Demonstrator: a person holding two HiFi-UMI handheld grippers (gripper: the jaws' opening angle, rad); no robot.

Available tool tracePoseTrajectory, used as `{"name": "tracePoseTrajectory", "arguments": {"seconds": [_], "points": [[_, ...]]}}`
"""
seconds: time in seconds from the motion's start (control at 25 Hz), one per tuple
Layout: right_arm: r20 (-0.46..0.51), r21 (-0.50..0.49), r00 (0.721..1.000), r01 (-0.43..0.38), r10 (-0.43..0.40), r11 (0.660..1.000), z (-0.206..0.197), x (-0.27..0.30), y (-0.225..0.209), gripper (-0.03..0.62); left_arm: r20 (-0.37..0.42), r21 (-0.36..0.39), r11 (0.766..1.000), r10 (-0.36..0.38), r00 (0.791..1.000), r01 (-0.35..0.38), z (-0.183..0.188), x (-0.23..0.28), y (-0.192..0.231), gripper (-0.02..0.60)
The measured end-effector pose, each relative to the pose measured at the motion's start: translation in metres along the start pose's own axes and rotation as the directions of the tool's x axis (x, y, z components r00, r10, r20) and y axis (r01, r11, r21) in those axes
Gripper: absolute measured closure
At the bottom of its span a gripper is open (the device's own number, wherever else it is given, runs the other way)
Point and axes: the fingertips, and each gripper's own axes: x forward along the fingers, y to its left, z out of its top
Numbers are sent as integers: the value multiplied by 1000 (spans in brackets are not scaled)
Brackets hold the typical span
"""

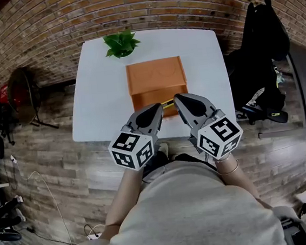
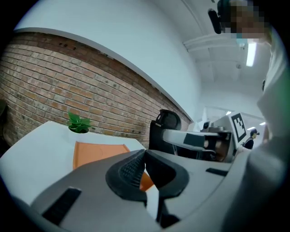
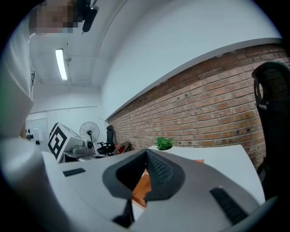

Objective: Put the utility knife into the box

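An orange box (image 1: 156, 78) stands mid-table, and it also shows in the left gripper view (image 2: 97, 152) and the right gripper view (image 3: 144, 186). A thin yellow sliver, probably the utility knife (image 1: 167, 104), lies against the box's front wall; the gripper tips hide most of it. My left gripper (image 1: 158, 108) hangs over the table's near edge, its jaws shut on nothing (image 2: 145, 152). My right gripper (image 1: 178, 98) is beside it, tips close to the box front, its jaws also meeting with nothing between them (image 3: 146, 152).
A small green plant (image 1: 121, 44) sits at the white table's (image 1: 99, 97) far edge. A black chair draped with dark clothing (image 1: 260, 53) stands right of the table. A floor fan (image 1: 22, 95) is at the left. A brick wall runs behind.
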Motion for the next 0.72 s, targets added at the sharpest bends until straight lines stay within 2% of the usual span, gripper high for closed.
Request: {"name": "tracePoseTrajectory", "arguments": {"seconds": [0.32, 0.52, 0.72], "points": [[-31, 33, 999, -9, 10, 999, -13, -2, 4, 595, 7, 33, 999, 30, 1000, -30, -3, -6, 1, 574], [-26, 55, 1000, -10, 11, 998, -17, -2, 4, 595, -18, 16, 1000, 17, 1000, -16, -12, -7, -3, 575], [-39, 60, 999, -11, 13, 998, -23, -2, 6, 595, -24, 19, 999, 34, 999, -34, -15, -8, -1, 575]]}}
